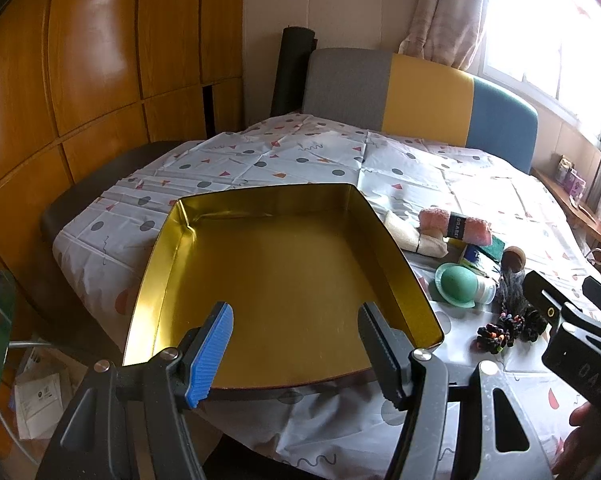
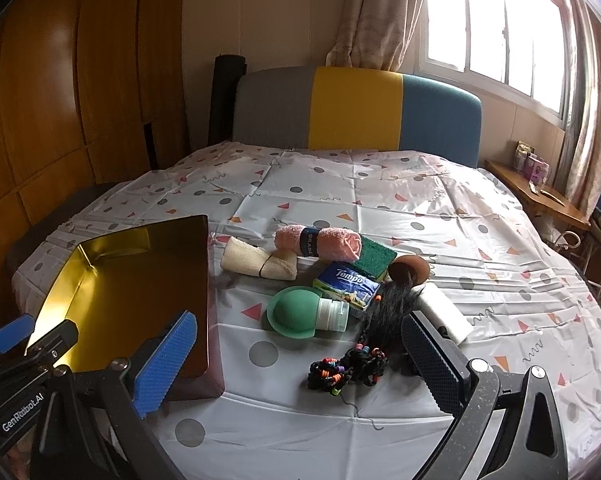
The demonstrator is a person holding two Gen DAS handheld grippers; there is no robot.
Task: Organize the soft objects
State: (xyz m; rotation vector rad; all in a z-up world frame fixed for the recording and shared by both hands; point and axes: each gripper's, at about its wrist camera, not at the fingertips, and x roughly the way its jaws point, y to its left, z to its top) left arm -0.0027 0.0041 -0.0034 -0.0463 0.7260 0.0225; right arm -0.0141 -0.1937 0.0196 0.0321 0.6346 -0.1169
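Gold-lined tin tray (image 1: 284, 280), bare inside; soft objects (image 2: 320, 276) beside it

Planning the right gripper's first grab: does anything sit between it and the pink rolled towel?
Yes. From the open right gripper, the black beaded hair ties, green silicone bottle and Tempo tissue pack lie nearer than the pink rolled towel.

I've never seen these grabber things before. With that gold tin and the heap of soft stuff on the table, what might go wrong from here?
The gold tin seems to sit right at the table's near edge, so a nudge from the open left gripper might tip it off.

The beaded hair ties are tangled with the black furry piece; the open right gripper may lift both together.

The pink towel roll rests on the green sponge, so pulling either may drag the other.
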